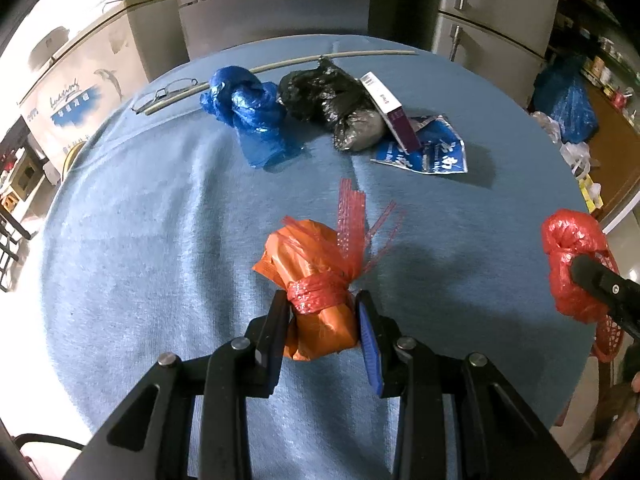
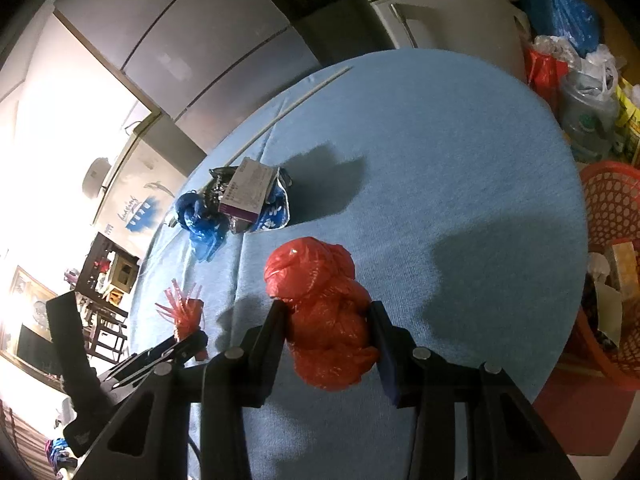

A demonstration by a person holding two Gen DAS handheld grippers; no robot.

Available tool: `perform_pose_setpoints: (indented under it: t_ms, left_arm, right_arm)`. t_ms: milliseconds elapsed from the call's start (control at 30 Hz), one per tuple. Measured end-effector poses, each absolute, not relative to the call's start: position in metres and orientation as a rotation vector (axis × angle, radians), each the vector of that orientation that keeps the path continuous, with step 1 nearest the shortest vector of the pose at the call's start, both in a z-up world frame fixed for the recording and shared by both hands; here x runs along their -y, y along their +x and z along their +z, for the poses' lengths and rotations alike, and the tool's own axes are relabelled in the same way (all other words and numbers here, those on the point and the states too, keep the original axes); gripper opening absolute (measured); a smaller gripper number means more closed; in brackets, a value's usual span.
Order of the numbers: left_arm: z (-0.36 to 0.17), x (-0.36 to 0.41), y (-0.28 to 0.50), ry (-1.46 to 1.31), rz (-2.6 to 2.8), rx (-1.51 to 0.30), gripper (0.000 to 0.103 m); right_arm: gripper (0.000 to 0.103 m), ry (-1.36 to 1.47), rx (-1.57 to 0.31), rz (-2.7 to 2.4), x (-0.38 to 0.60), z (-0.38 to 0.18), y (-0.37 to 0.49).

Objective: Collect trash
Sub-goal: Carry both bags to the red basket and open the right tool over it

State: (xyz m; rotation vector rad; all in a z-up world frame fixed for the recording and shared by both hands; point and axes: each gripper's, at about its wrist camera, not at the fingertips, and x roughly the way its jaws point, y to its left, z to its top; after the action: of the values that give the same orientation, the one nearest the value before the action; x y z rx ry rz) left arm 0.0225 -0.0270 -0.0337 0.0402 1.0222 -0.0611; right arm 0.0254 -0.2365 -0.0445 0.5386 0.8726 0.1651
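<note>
My left gripper (image 1: 322,308) is shut on an orange bag bundle (image 1: 308,280) tied with red mesh, held just above the blue tablecloth (image 1: 160,240). My right gripper (image 2: 328,320) is shut on a crumpled red plastic bag (image 2: 320,304), which also shows at the right edge of the left wrist view as the red bag (image 1: 572,256). Farther back on the cloth lie a knotted blue bag (image 1: 244,108), a black bag (image 1: 332,104), a purple-and-white box (image 1: 390,108) and a blue printed wrapper (image 1: 432,152). In the right wrist view the left gripper (image 2: 188,340) with the orange bundle (image 2: 188,316) appears at lower left.
A red perforated basket (image 2: 612,240) holding trash stands off the table's right edge. Eyeglasses (image 1: 168,94) and a long pale stick (image 1: 304,62) lie near the table's far side. Grey refrigerators (image 1: 492,8) stand behind. Bags and bottles (image 2: 584,120) crowd the floor at right.
</note>
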Motion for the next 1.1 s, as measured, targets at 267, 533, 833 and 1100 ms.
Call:
perform_pose_setpoints:
  t_ms: [267,533,833,1100]
  left_arm:
    - [-0.024,0.034,0.014,0.052,-0.072,-0.999,0.035]
    - [-0.025,0.044,0.007,0.067,-0.096,-0.999,0.035]
    - [-0.022,0.056,0.001,0.09,-0.118,-0.983,0.035]
    - [-0.018,0.069,-0.002,0.11,-0.148,-0.968,0.035]
  right_arm:
    - [0.044,0.543,-0.842,0.141,0.247,-0.037,0.01]
    - [0.044,0.567,-0.819,0.088,0.267,-0.037,-0.009]
    - [0.044,0.586,-0.797,0.054,0.287,-0.035,-0.021]
    - [0.044,0.588,-0.776,0.02,0.303,-0.033,-0.029]
